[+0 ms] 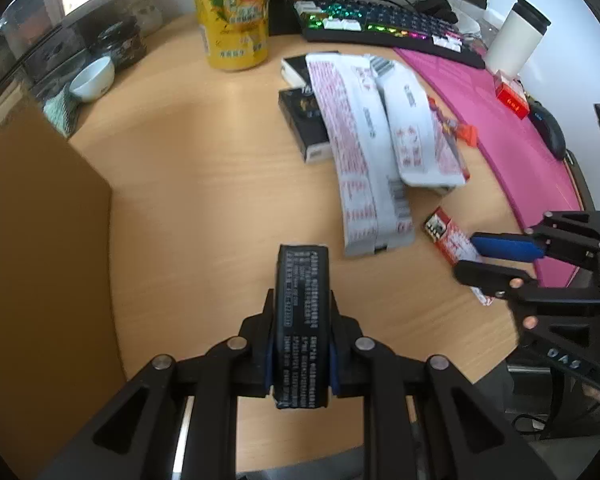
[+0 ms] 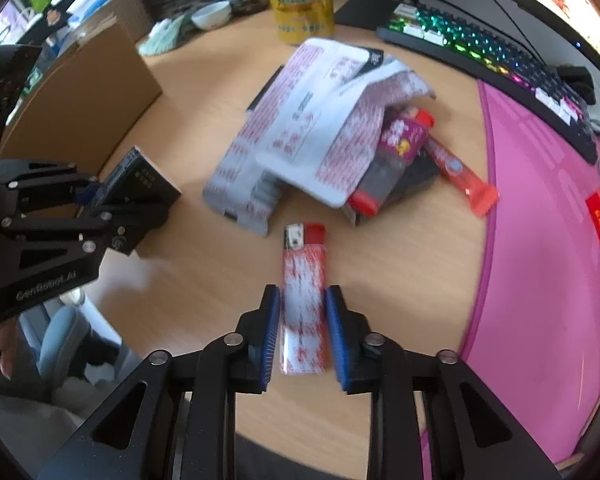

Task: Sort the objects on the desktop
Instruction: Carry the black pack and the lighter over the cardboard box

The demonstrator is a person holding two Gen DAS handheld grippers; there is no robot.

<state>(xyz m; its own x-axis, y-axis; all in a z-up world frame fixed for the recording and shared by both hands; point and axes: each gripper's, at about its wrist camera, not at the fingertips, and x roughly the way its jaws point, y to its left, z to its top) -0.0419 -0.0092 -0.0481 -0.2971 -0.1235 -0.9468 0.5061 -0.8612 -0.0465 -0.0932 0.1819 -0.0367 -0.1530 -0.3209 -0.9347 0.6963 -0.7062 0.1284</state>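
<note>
A: What has the left gripper (image 1: 302, 344) got?

B: A black box (image 1: 302, 320) with white print, clamped between both blue pads and held up off the desk (image 1: 204, 184). From the right wrist, that box (image 2: 140, 182) is seen end-on, in front of the cardboard carton (image 2: 92, 108).

A: And the right gripper (image 2: 302, 334)?

B: Its jaws stand apart, one on each side of a red-and-white lighter (image 2: 303, 300) lying flat on the wood. I can't tell whether the pads touch it. The left view shows that gripper (image 1: 480, 256) from the side, with the lighter (image 1: 450, 240) partly behind its fingers.

A: What does one camera catch that the other misses?

B: The right wrist looks under the heap of white packets (image 2: 320, 136) and finds a purple pack, a dark box and an orange-red tube (image 2: 456, 176) sticking out toward the pink mat (image 2: 540, 240). The left wrist sees the packets (image 1: 364, 136) from above, with two black boxes (image 1: 304, 124) beside them, plus a white tumbler (image 1: 514, 36), a small red box (image 1: 512, 98) and a mouse (image 1: 550, 130) on the mat.

A: Any containers?

B: A white bowl (image 1: 94, 78) near the desk's far-left edge; its inside isn't visible. The carton (image 1: 40, 220) is seen only by its side wall, so its contents can't be judged. A yellow can (image 1: 234, 12) stands upright behind the heap, beside the lit keyboard (image 1: 384, 24).
</note>
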